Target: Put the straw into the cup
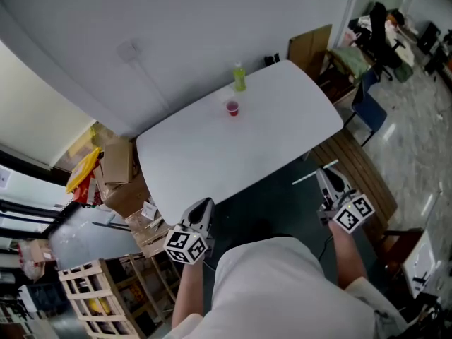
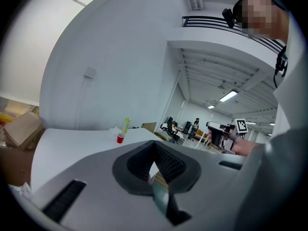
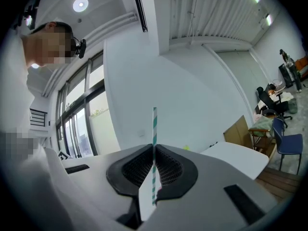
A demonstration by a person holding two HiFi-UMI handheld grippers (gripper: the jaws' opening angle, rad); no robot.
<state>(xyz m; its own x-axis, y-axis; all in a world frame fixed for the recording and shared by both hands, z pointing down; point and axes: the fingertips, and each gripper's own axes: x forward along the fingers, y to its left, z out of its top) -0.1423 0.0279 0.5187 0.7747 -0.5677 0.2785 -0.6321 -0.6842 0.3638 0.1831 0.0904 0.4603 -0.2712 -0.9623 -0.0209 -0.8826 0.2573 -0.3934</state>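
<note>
A small red cup (image 1: 232,108) stands on the far half of the white table (image 1: 212,161), with a green bottle (image 1: 239,77) behind it. My right gripper (image 1: 323,174) is held off the table's near right corner, shut on a teal-and-white striped straw (image 3: 154,143) that stands upright between its jaws and shows as a pale line (image 1: 307,177) in the head view. My left gripper (image 1: 205,205) hovers at the table's near edge, shut with nothing in it. In the left gripper view the cup (image 2: 120,138) and bottle (image 2: 126,124) are far ahead.
Cardboard boxes (image 1: 116,164) and clutter are piled left of the table, with a wooden crate (image 1: 92,288) nearer me. A blue chair (image 1: 371,108) and a leaning wooden board (image 1: 309,48) stand beyond the table's right end. Wooden planks (image 1: 360,175) lie on the floor at the right.
</note>
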